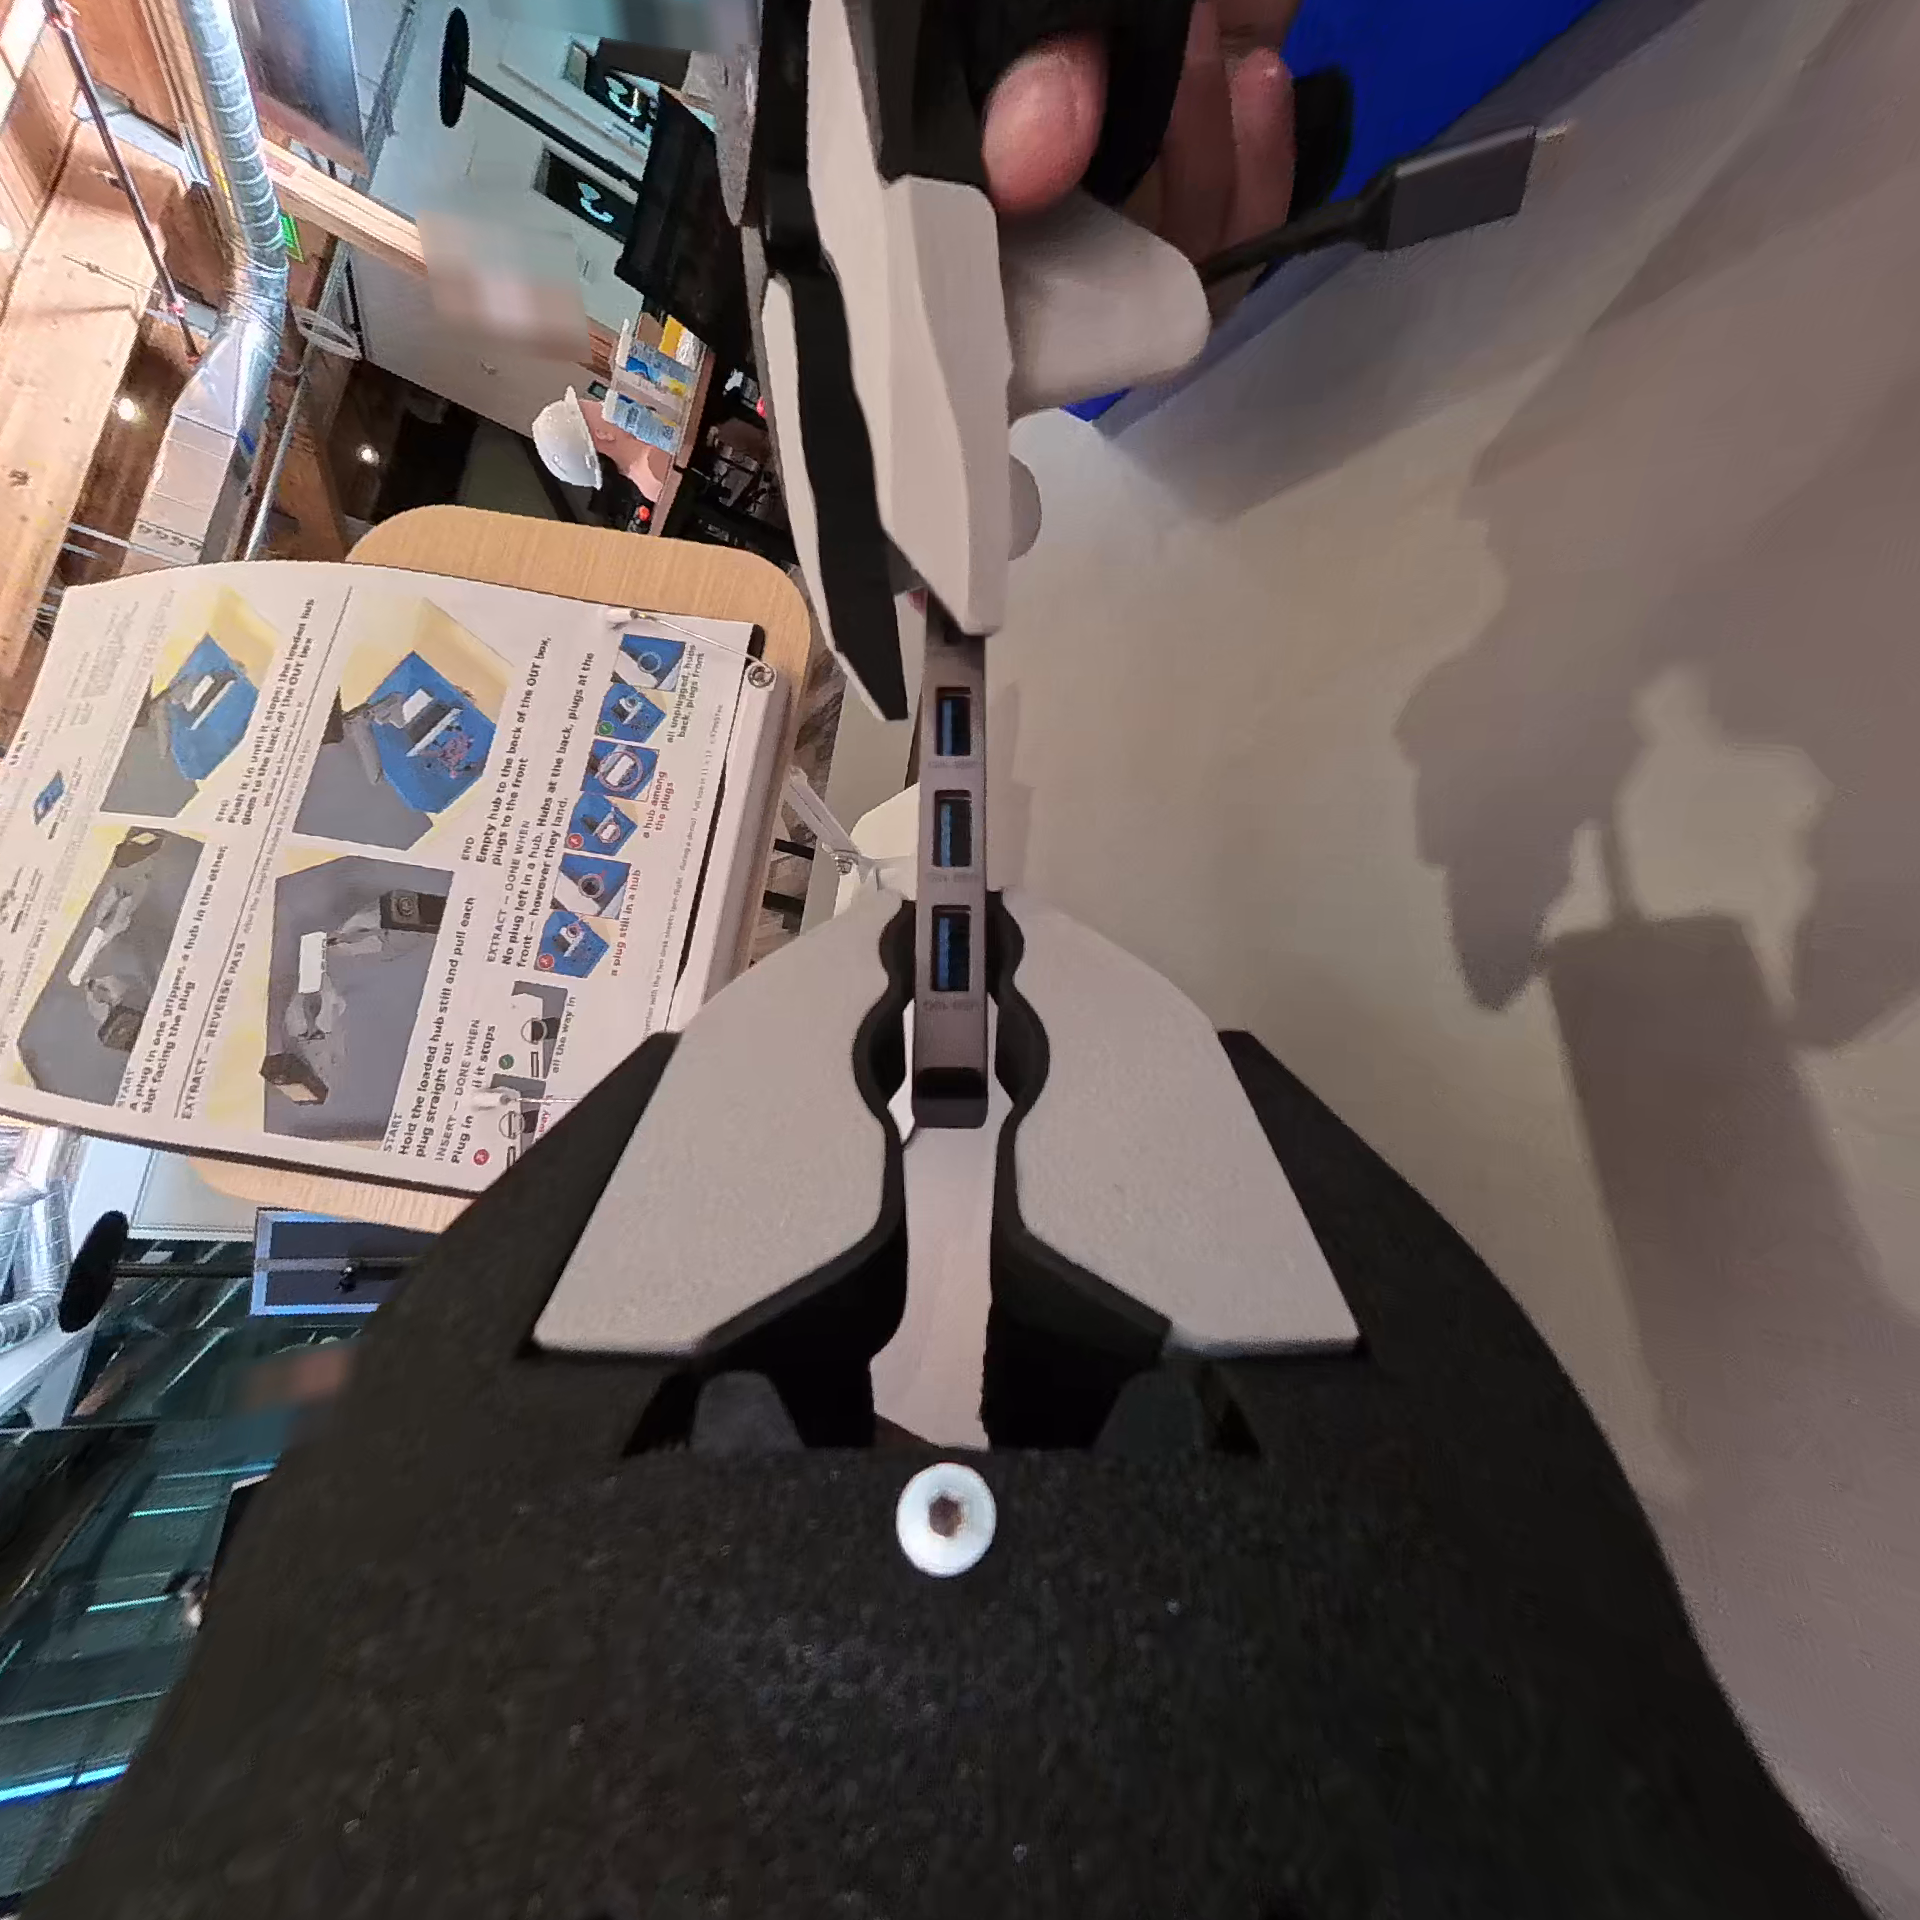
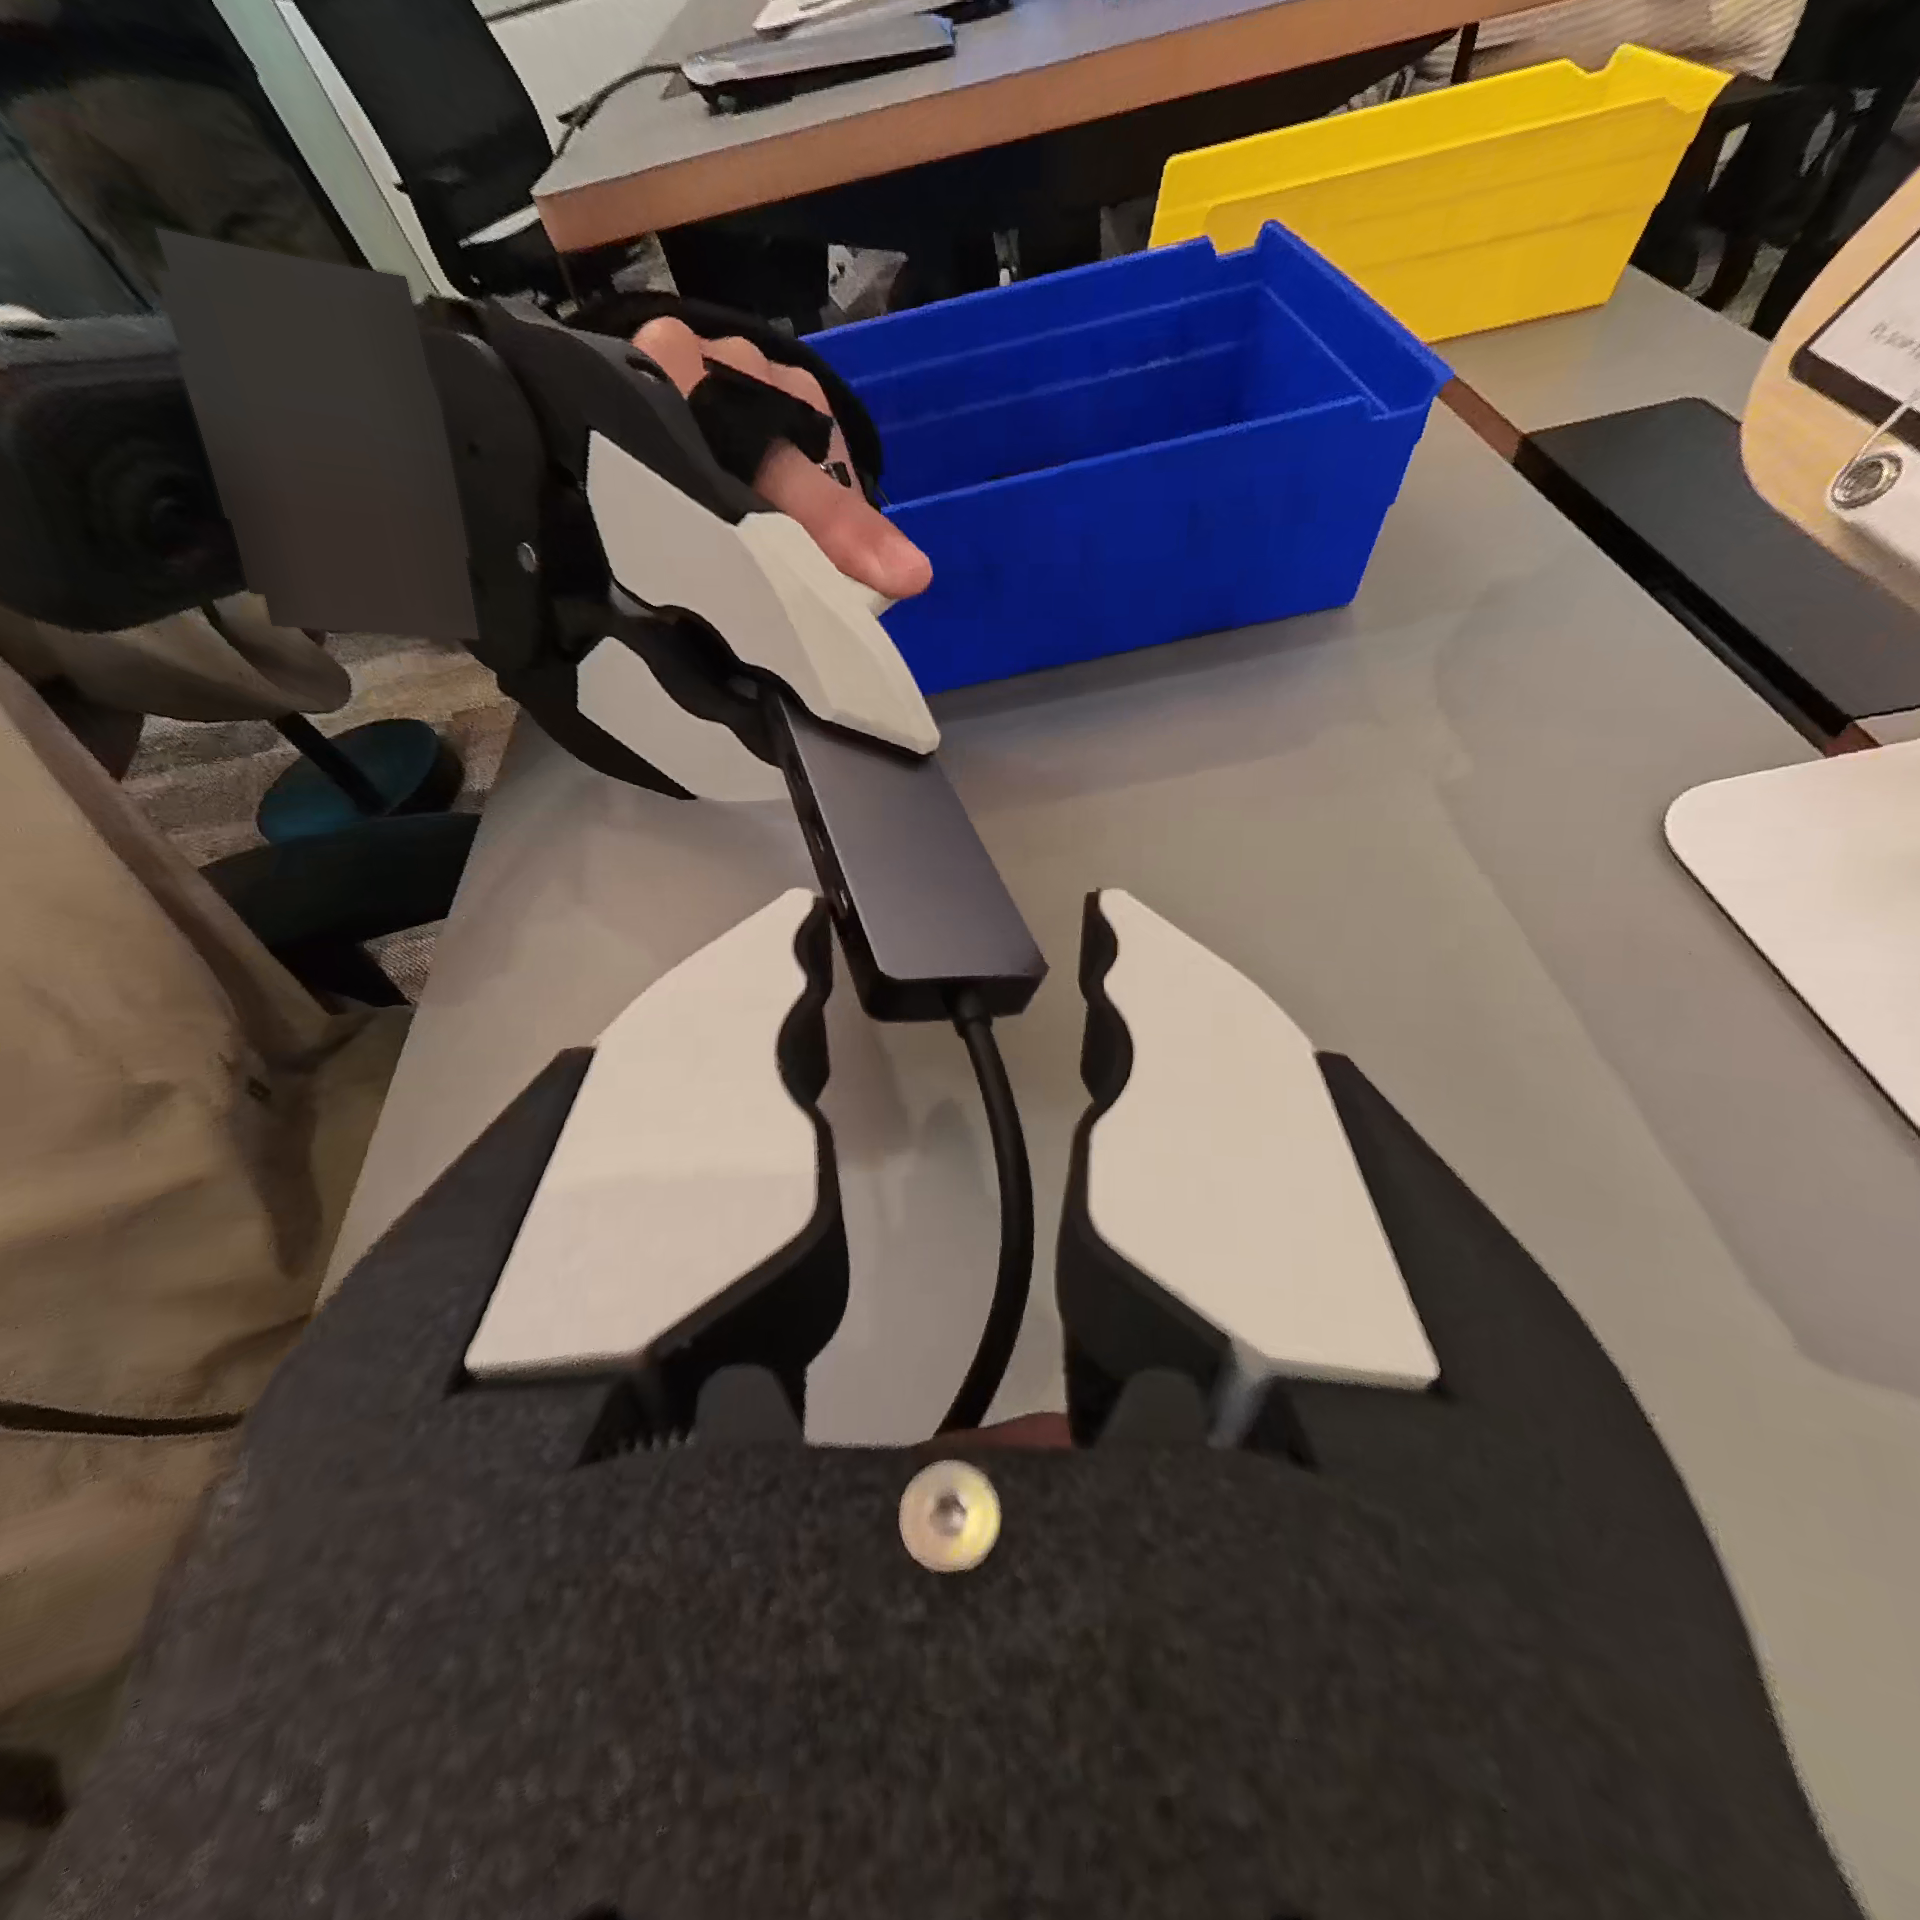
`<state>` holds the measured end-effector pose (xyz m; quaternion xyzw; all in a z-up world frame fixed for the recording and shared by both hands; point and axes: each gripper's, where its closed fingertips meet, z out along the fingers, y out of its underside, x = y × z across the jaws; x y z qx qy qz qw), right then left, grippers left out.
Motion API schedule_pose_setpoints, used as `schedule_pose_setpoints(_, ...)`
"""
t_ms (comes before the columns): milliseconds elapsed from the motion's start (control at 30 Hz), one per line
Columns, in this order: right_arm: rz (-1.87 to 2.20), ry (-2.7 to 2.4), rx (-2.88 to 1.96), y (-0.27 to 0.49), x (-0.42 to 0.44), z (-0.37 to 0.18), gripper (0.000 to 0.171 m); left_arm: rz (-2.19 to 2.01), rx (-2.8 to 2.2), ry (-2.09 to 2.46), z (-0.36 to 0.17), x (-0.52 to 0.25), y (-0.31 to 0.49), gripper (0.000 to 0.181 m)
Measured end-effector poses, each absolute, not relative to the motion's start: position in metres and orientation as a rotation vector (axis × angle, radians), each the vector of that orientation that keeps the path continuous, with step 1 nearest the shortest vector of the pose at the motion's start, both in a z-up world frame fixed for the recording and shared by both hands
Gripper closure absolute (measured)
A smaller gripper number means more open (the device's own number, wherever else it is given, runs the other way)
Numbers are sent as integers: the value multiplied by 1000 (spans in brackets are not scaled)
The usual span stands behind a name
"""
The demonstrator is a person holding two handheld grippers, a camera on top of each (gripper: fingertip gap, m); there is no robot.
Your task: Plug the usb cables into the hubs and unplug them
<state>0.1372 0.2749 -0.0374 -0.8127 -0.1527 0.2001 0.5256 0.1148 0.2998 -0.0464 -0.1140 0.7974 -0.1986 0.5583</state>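
The left claw [image 1: 951, 997] is clamped on the dark USB hub [image 1: 954, 883], gripping it across its thin faces near one end, so that the long side with the three blue ports [image 1: 954, 831] faces out toward its own camera. That hold seems chosen to keep the sockets exposed and the body rigid while a plug goes in or comes out. In the right wrist view the same hub [image 2: 914, 883] hangs above the grey worktop [image 2: 1403, 831], clear of it, slanting from the left claw [image 2: 831, 727] toward the right claw [image 2: 951, 940]. The right claw is spread wide, its fingers either side of the hub's free end without pinching it. The hub's own black lead [image 2: 1003, 1195] leaves that end and runs back between the right fingers toward the camera.

In the left wrist view, the lead ends in a grey plug [image 1: 1455, 187] that dangles free near the person's hand [image 1: 1049, 114]. No cable sits in any of the three ports that show, so the hub looks unloaded.

A blue bin [image 2: 1143, 457] stands toward the far edge of the worktop, nothing visible in it from this angle, with a yellow bin [image 2: 1455, 197] beyond it. An illustrated instruction sheet [image 1: 364, 831] is propped on a stand at the side.

My judgement is that the right claw is placed to take or steady the hub's cable end.
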Motion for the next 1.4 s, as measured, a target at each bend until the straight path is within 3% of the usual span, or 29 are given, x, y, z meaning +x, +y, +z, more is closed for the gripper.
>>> schedule_pose_setpoints(400, 557, -365, -1945, 270, 134, -45, 131, -457, -224, 1893, -50, 118, 295, 169)
schedule_pose_setpoints(800, 684, -398, -2017, 261, 131, -62, 123, -452, -174, 1906, -53, 114, 287, 169)
schedule_pose_setpoints(1000, 759, -451, -1962, 258, 122, -56, 133, -465, -153, 1903, -50, 113, 284, 169)
schedule_pose_setpoints(1400, 640, -442, -1939, 267, 127, -58, 133, -435, -218, 1827, -51, 115, 299, 168)
